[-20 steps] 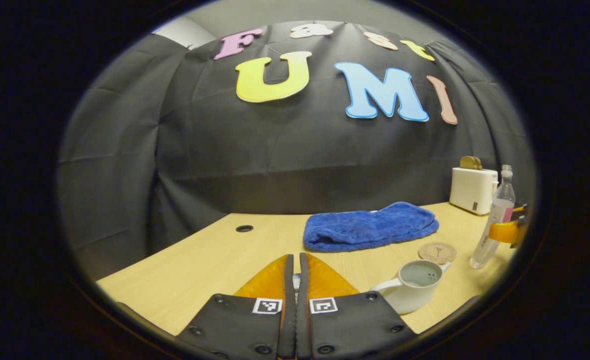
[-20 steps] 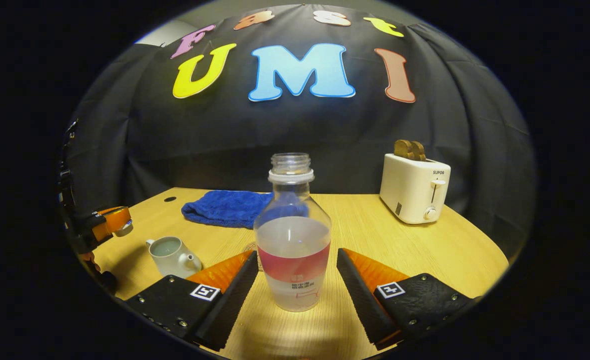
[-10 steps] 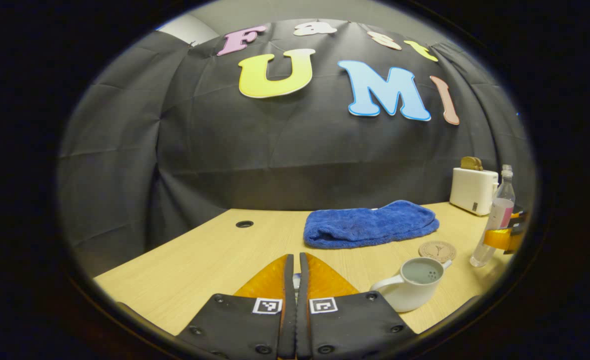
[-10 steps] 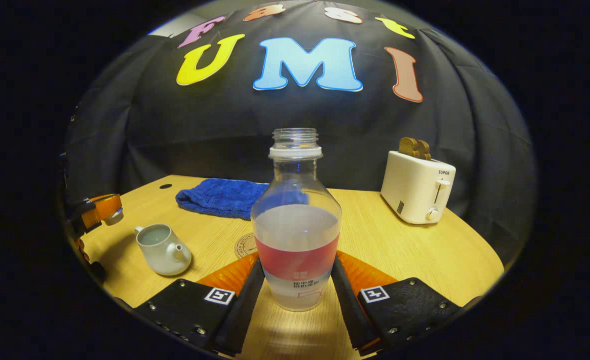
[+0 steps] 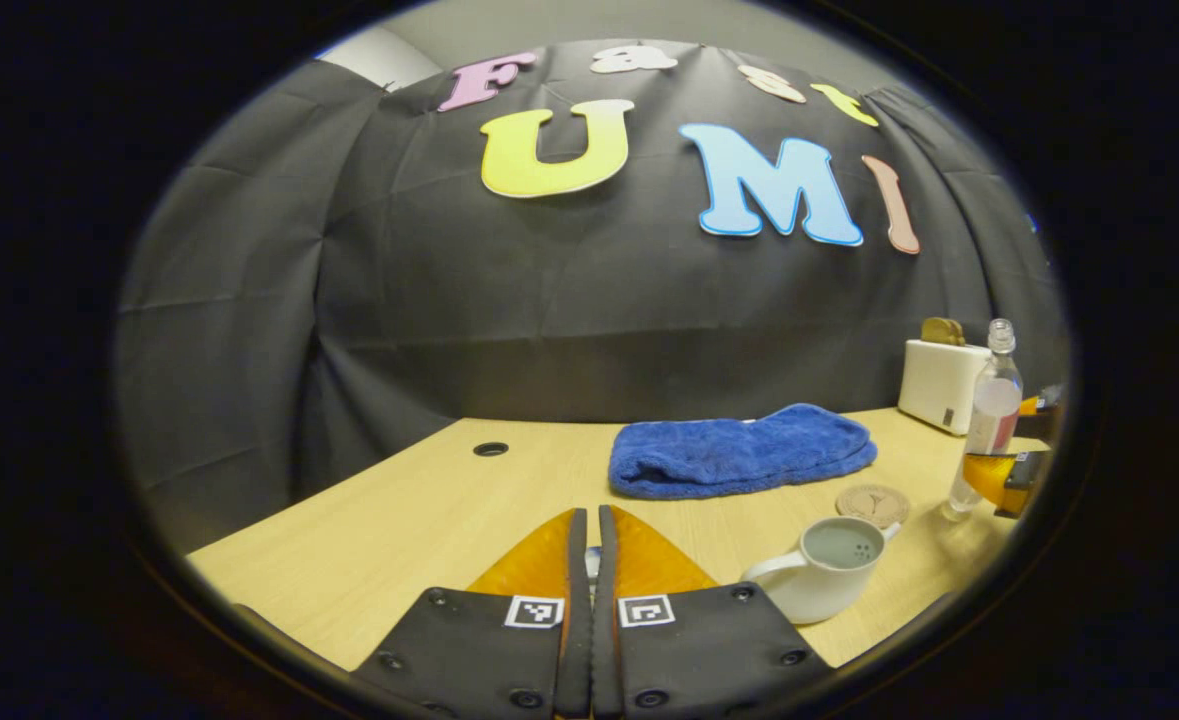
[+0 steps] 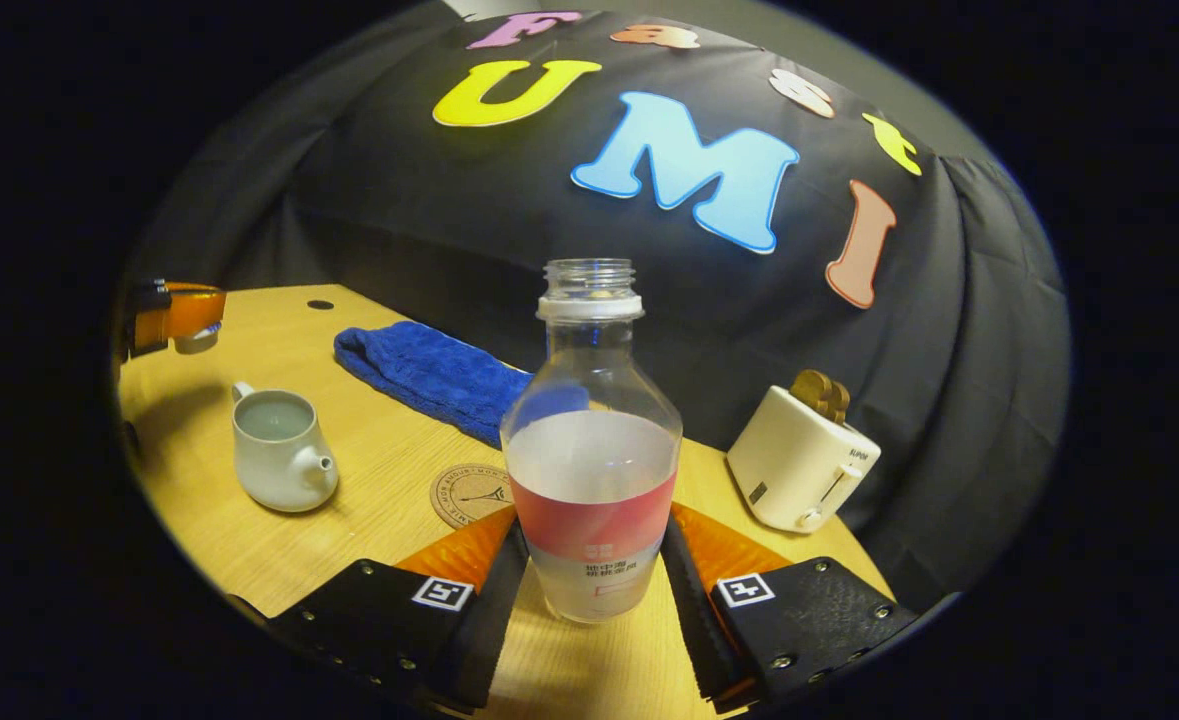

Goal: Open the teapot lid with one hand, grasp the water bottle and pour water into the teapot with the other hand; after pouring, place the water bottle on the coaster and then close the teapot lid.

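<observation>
My right gripper is shut on the clear water bottle, one finger pressing on each side of its red label. The bottle has no cap and is about half full. It also shows at the far right as the bottle. The white teapot stands open on the wooden table, left of the bottle, with water in it. The round cork coaster lies between the two. My left gripper is shut on the small white teapot lid, held above the table left of the teapot.
A folded blue towel lies behind the coaster. A white toaster with toast in it stands at the back right. The table has a cable hole near its far left edge.
My right gripper has shut on the bottle and then tilted and shifted with it, so the table now slants in its view. My left gripper has barely moved and still holds the lid.
</observation>
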Action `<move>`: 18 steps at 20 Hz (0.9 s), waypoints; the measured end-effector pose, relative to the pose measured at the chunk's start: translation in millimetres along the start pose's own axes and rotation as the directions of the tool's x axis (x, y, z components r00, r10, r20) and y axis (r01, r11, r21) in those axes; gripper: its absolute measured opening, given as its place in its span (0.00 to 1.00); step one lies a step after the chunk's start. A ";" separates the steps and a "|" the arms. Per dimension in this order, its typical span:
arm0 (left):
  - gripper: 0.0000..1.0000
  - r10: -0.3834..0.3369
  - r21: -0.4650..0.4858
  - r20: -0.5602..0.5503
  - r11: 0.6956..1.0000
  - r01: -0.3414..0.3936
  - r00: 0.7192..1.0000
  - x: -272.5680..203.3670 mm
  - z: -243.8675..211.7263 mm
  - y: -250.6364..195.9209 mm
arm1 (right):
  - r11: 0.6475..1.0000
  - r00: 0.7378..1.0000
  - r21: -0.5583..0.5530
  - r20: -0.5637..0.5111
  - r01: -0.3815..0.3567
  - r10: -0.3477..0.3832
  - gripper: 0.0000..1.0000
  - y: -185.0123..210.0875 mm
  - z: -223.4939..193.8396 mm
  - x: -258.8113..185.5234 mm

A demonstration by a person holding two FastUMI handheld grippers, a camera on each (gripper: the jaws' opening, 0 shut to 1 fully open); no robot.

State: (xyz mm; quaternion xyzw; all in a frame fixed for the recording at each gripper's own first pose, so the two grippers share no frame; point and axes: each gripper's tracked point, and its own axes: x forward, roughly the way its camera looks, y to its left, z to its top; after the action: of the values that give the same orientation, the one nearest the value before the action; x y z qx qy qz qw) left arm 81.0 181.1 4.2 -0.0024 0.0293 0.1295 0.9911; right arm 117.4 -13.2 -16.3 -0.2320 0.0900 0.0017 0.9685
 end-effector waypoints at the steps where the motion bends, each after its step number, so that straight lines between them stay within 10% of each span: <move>1: 0.07 0.002 -0.002 0.001 1.000 -0.002 1.000 -0.4 0.6 2.0 | 0.999 1.000 -0.041 0.010 0.012 -0.012 0.74 1.2 3.6 0.9; 5: 0.07 0.017 -0.014 0.005 1.000 -0.016 1.000 -1.6 3.2 9.6 | 0.962 0.995 -0.257 0.074 0.089 -0.073 0.74 6.8 18.9 0.6; 18: 0.07 0.056 -0.072 0.001 0.996 -0.055 0.998 -3.9 2.6 33.0 | 0.673 0.974 -0.712 0.221 0.201 -0.057 0.74 46.1 44.0 10.3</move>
State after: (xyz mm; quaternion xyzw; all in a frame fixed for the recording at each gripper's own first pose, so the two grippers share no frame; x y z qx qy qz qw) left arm 68.9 212.0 7.1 -0.0371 0.0233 0.1579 0.9865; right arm 133.1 47.3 -0.3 -0.6029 -0.0230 -0.0102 0.7974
